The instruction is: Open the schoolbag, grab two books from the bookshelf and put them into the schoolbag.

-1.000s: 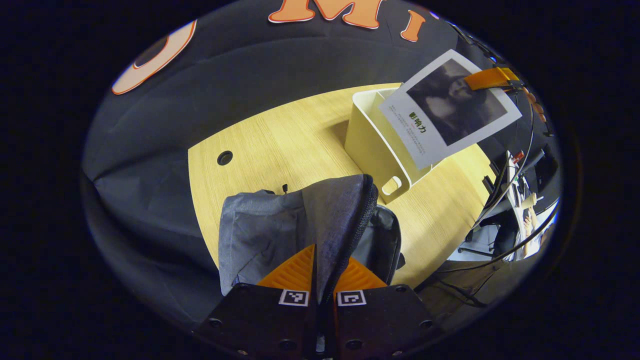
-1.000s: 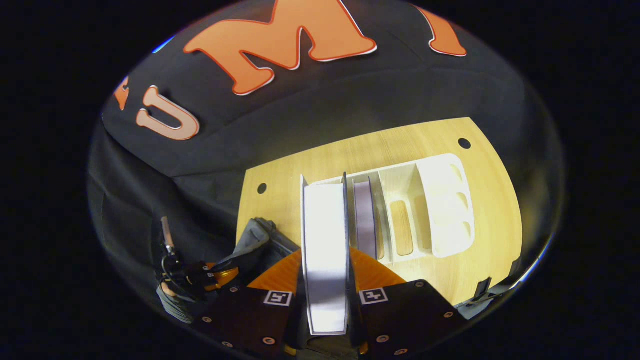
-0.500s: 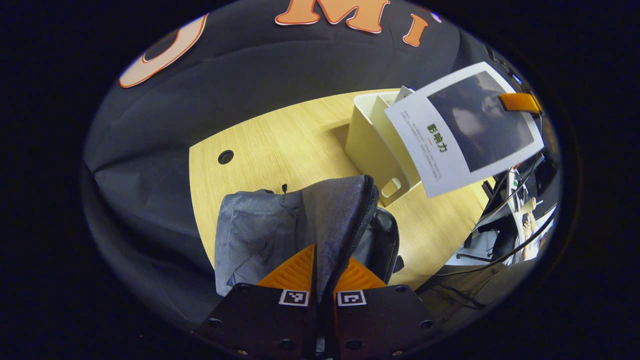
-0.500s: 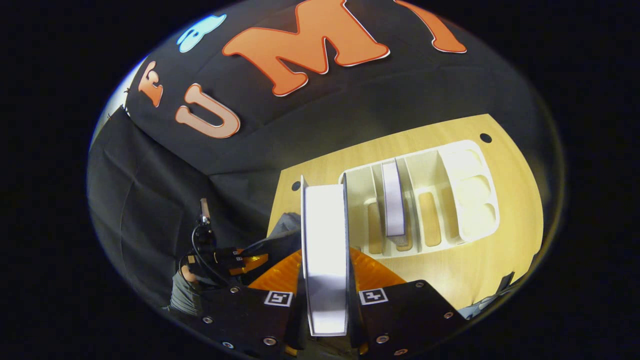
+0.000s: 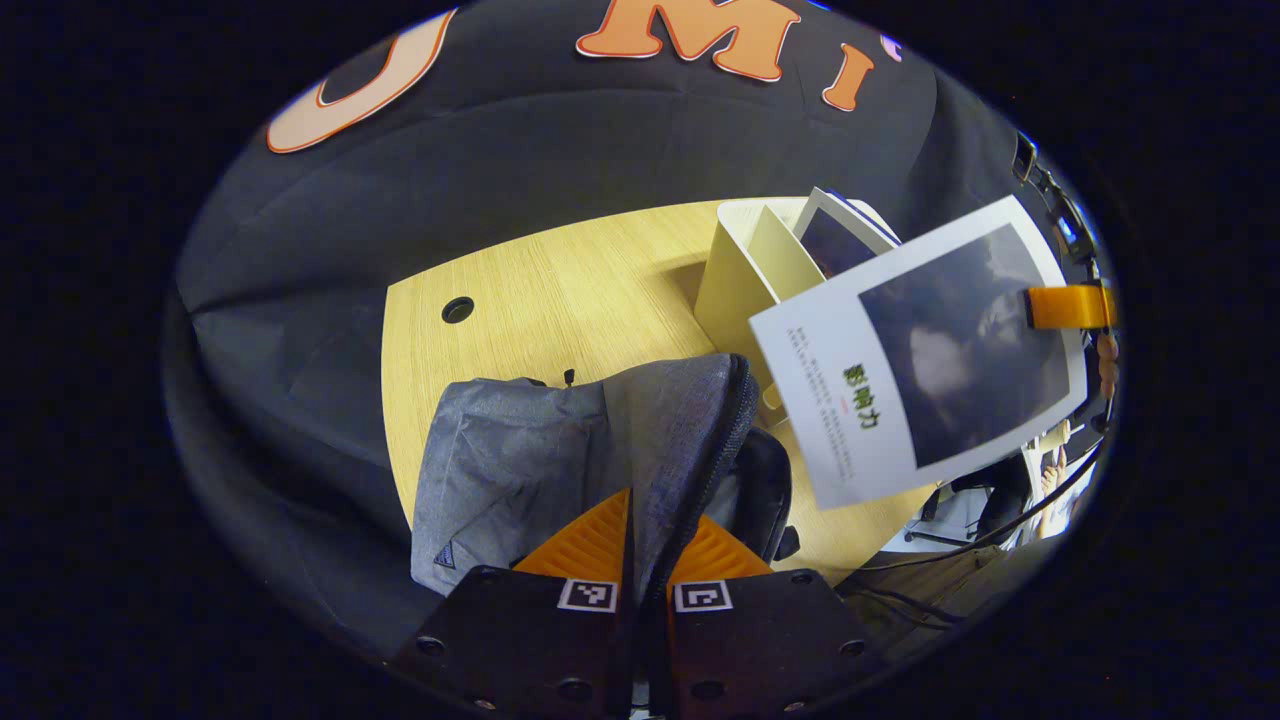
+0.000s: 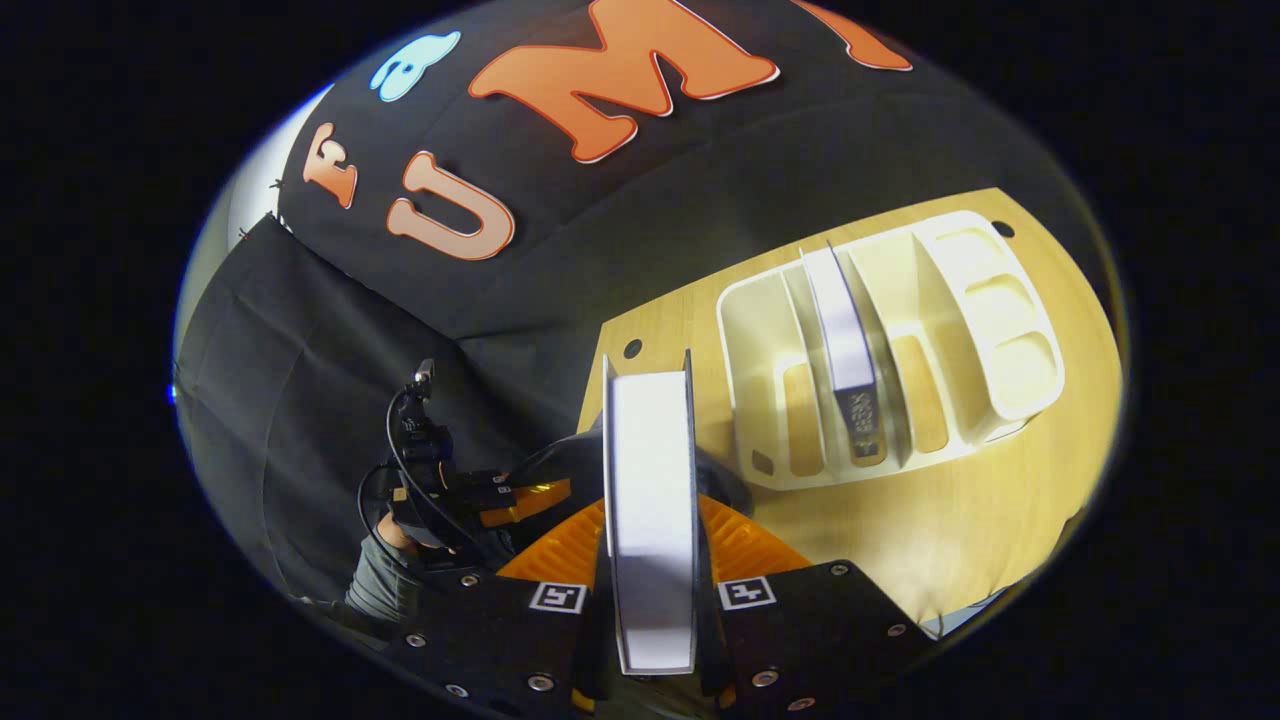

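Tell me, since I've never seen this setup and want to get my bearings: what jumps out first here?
The book held in the air by the right tongs, its pale cover hanging over the open grey schoolbag. The left tongs are clamped on the bag's zipper edge. On the wooden table stands a cream bookshelf with a second book upright in a middle slot.

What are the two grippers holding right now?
Left gripper: shut on the schoolbag flap.
Right gripper: shut on a book.
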A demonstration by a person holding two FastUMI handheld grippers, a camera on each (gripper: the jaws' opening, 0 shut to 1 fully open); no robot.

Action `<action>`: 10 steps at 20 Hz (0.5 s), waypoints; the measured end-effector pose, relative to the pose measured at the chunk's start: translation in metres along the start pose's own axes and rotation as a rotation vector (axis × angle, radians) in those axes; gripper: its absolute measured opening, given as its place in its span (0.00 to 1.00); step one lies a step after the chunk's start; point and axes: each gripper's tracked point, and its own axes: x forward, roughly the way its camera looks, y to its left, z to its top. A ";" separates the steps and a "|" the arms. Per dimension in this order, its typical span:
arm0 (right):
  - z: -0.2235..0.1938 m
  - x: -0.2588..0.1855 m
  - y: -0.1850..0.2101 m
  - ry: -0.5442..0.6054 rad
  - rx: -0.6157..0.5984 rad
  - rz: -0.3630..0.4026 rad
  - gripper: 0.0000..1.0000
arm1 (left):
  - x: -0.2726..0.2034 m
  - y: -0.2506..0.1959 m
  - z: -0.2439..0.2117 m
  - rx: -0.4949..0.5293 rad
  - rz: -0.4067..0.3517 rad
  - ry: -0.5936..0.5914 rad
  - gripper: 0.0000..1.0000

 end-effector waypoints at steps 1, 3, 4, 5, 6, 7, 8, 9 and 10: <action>-0.006 0.007 0.003 0.000 0.014 0.025 0.33 | 0.002 -0.001 -0.001 0.001 0.000 -0.002 0.07; -0.021 0.022 0.007 0.002 0.043 0.065 0.33 | 0.001 -0.001 -0.002 -0.007 0.006 -0.010 0.07; -0.027 0.028 0.007 0.001 0.055 0.078 0.33 | 0.001 -0.002 -0.002 -0.014 0.008 -0.016 0.07; -0.033 0.035 0.006 0.002 0.070 0.090 0.33 | 0.002 -0.002 -0.002 -0.023 0.011 -0.020 0.07; -0.039 0.043 0.005 0.002 0.090 0.102 0.33 | 0.002 -0.003 -0.002 -0.033 0.011 -0.025 0.07; -0.045 0.049 0.005 0.004 0.113 0.115 0.33 | 0.002 -0.003 -0.003 -0.044 0.013 -0.030 0.07; -0.052 0.057 0.003 0.009 0.132 0.127 0.33 | 0.002 -0.004 -0.003 -0.055 0.014 -0.034 0.07; -0.057 0.065 0.000 0.010 0.154 0.134 0.33 | 0.003 -0.004 -0.003 -0.062 0.016 -0.041 0.07; -0.062 0.072 -0.002 0.009 0.172 0.140 0.33 | 0.002 -0.004 -0.004 -0.071 0.019 -0.046 0.06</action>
